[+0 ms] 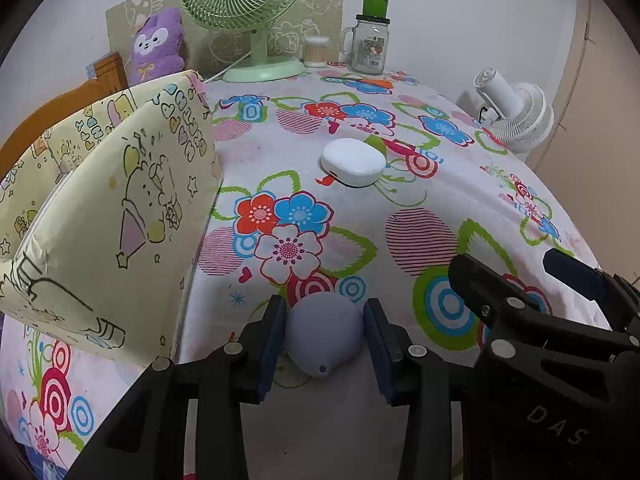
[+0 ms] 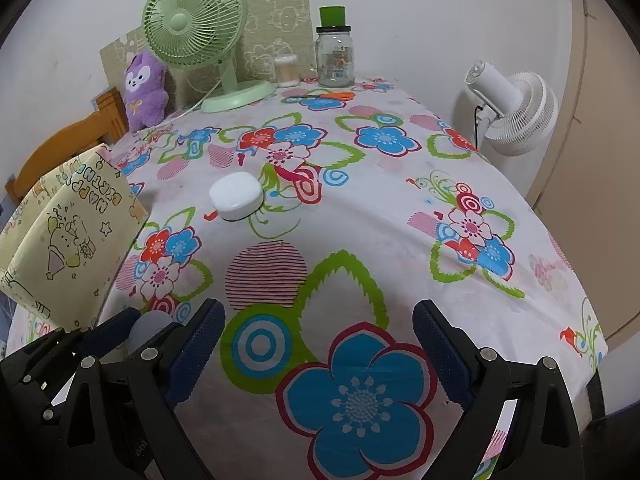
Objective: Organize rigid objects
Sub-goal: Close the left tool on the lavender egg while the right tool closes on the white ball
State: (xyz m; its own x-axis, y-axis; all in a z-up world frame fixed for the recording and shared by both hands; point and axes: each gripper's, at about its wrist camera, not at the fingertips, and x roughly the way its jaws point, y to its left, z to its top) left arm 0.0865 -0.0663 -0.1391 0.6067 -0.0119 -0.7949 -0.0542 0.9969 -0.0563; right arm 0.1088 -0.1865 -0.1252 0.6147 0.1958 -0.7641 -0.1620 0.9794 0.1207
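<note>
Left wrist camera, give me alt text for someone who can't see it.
The left gripper straddles a small lavender egg-shaped object on a floral tablecloth; whether the pads press it is unclear. A white rounded case lies farther back, a yellow cartoon gift bag stands left, and the right gripper shows at right.

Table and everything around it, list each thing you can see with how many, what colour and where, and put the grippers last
lilac egg-shaped case: one, near edge, between left fingers
white case: one, mid-table
gift bag: one, pale yellow, left edge
desk fan: one, green, back left
plush toy: one, purple, beside green fan
cotton swab tub: one, clear, back
glass jar: one, green cap, back
scissors: one, orange, before jar
white fan: one, off right edge
tablecloth: one, floral
left gripper: black, around lilac case
right gripper: black, open, empty
</note>
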